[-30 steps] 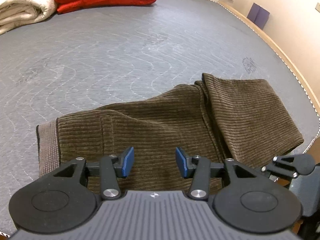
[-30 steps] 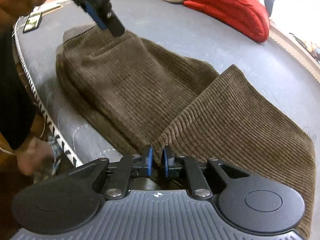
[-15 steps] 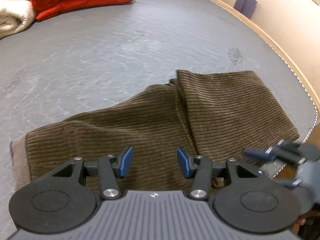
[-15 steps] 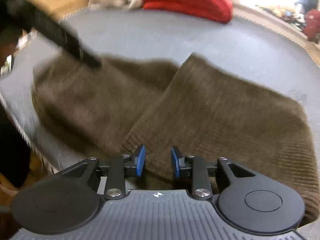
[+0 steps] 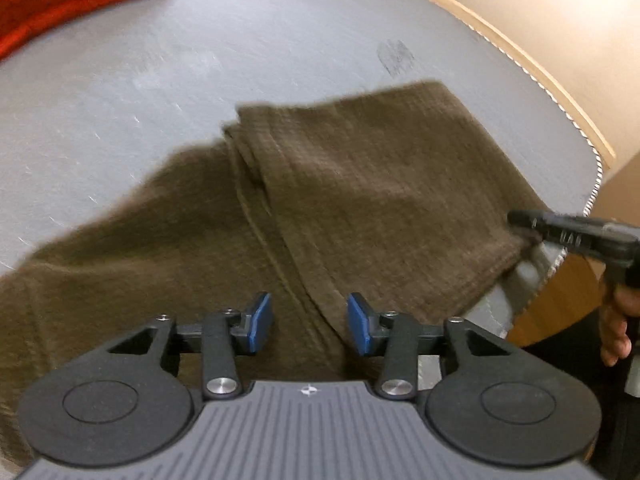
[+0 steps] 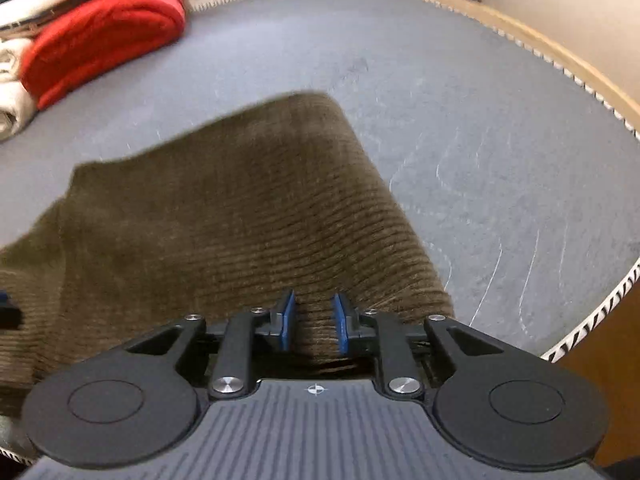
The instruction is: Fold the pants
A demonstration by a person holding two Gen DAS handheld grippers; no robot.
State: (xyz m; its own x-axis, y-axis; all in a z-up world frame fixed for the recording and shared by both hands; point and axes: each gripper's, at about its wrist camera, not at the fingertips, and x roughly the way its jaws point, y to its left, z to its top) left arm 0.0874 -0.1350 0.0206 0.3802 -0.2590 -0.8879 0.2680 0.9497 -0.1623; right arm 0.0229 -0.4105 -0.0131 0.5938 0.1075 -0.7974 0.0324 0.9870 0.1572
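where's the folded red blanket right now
The folded red blanket lies at the far left of the grey quilted table, beside cream blankets, beyond the brown corduroy pants.

Motion blur smears the pants [image 5: 360,200]; left edge crops them.

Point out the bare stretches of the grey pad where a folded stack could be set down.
Bare grey pad runs from the brown pants to the stitched far and right edges. More lies between the pants and the red blanket. The near edge is crowded: pants, left tongs and right tongs.
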